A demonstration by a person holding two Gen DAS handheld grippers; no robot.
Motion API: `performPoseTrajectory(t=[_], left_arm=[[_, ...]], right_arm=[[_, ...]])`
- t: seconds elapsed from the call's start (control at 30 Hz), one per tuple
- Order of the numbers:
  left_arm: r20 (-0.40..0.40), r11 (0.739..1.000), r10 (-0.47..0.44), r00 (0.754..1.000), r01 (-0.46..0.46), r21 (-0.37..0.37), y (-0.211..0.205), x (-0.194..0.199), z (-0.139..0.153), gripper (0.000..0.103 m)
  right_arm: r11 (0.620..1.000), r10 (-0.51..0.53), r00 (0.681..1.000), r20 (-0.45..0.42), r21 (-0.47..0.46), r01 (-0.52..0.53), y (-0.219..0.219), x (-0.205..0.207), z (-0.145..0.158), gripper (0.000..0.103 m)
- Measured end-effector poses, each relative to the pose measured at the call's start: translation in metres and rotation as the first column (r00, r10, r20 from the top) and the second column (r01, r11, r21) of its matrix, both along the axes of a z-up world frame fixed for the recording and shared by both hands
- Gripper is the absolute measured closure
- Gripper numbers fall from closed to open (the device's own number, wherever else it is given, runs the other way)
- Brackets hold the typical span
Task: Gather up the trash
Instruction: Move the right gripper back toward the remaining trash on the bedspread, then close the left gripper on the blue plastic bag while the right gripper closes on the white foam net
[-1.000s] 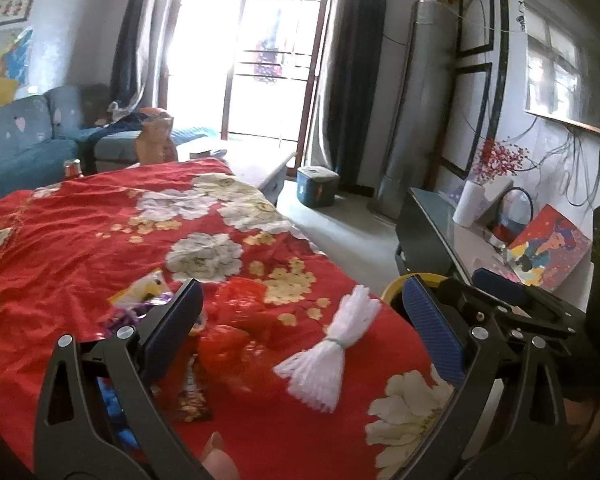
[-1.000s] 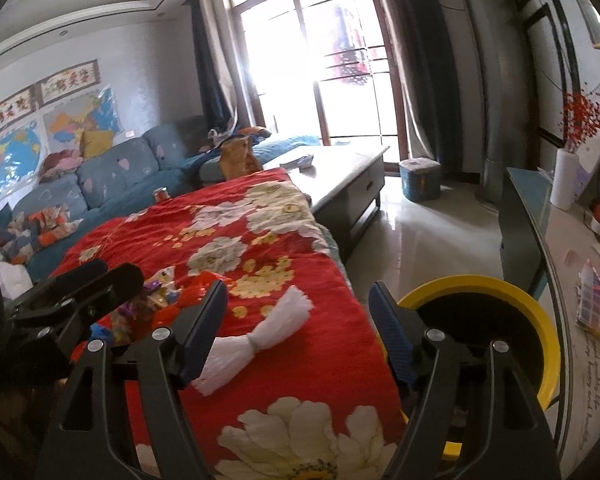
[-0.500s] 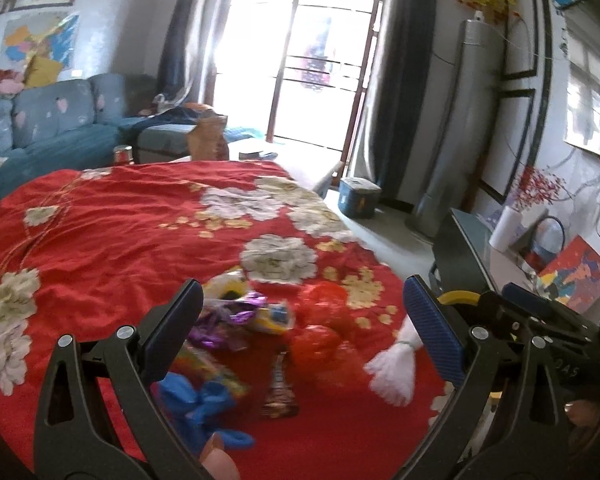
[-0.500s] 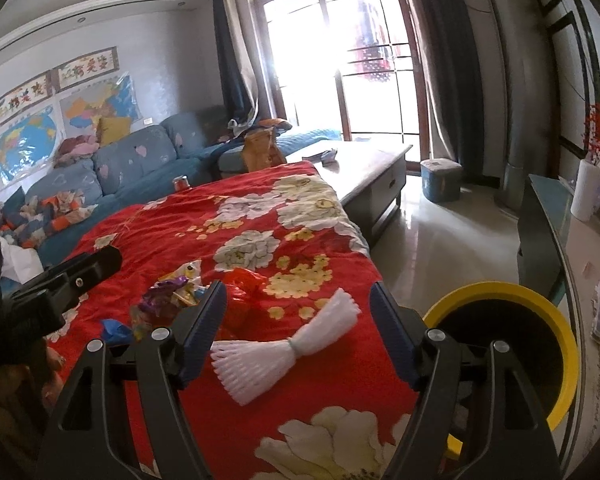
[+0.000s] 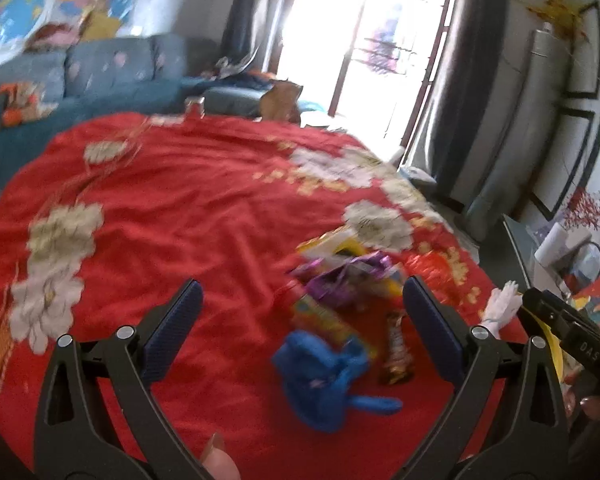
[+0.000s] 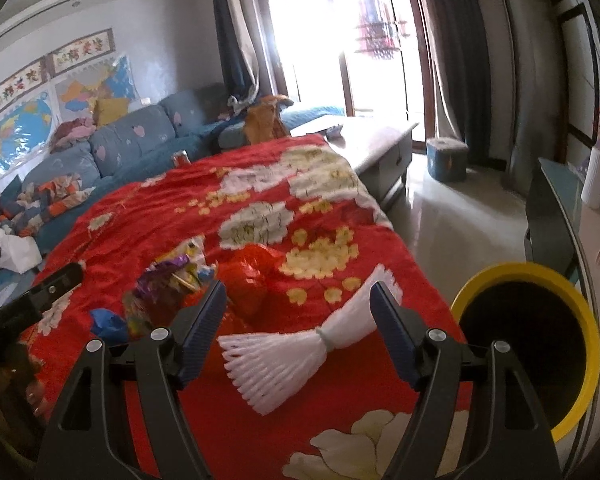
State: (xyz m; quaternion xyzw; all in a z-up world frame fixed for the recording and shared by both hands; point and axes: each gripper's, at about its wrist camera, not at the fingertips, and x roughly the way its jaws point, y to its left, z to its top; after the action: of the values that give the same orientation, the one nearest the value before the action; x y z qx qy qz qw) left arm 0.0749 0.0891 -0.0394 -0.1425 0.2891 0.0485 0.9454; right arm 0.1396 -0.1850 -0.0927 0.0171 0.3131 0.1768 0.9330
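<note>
Surface: red floral cloth [image 6: 260, 184].
Trash: wrappers [image 5: 344, 280], foam net [image 6: 296, 352] lay there, beside yellow-rimmed bin [image 6: 580, 312].
Writing: "DAS" on my right gripper [image 6: 296, 300].
Grippers: my left gripper [image 5: 300, 300] and right both gaped, empty.

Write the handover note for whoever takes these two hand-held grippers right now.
Left hand-held gripper: open, empty, aimed at the wrapper pile.
Right hand-held gripper: open, empty, jaws either side of the white foam net but not pressing it.
Trash on the red floral cloth: blue bag, purple wrapper, dark candy wrapper, crumpled red bag, white foam net.
Yellow-rimmed bin: beside the cloth's edge, on the right gripper's side. Its inside is dark, so contents unknown.
Done: nothing picked up that can be seen.
Left: grab each piece and drop it in the bin; the foam net is likely nearest.
</note>
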Motion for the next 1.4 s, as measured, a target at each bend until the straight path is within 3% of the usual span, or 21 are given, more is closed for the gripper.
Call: performPoseTrajectory(t=[0.27,0.53,0.7,0.87,0.97,1.17,1.4], left_arm=[[-0.06,0.993,-0.022,0.998,0.015,-0.118,0.015,-0.001,-0.028,0.011],[-0.128,0.985,-0.067,0.99,0.046,-0.166,0.001,0.004,-0.052,0.013],[-0.134,0.985,-0.084,0.987,0.062,-0.161,-0.005,0.004,-0.058,0.031],[-0.147,0.988,-0.072,0.987,0.05,-0.144,-0.004,0.005,-0.063,0.068],[-0.149,0.988,-0.071,0.986,0.048,-0.148,-0.003,0.005,-0.064,0.079],[-0.134,0.987,-0.076,0.988,0.055,-0.151,-0.001,0.004,-0.059,0.085],[-0.082,0.991,-0.05,0.995,0.039,-0.127,0.002,-0.001,-0.041,0.087]], right_arm=[[0.999,-0.037,0.997,-0.065,-0.006,0.037,0.001,0.014,-0.022,0.031],[0.998,-0.059,0.989,-0.137,0.005,0.06,-0.001,0.023,-0.042,0.031],[0.999,-0.042,0.979,-0.201,0.011,0.045,0.001,0.027,-0.063,0.032],[1.0,-0.022,0.982,-0.186,0.018,0.025,0.001,0.021,-0.067,0.048],[1.0,0.009,0.983,-0.184,0.027,-0.004,0.003,0.018,-0.068,0.063],[0.998,0.04,0.982,-0.184,0.044,-0.032,0.003,0.012,-0.063,0.081],[0.998,0.037,0.99,-0.135,0.046,-0.031,-0.003,0.001,-0.048,0.083]])
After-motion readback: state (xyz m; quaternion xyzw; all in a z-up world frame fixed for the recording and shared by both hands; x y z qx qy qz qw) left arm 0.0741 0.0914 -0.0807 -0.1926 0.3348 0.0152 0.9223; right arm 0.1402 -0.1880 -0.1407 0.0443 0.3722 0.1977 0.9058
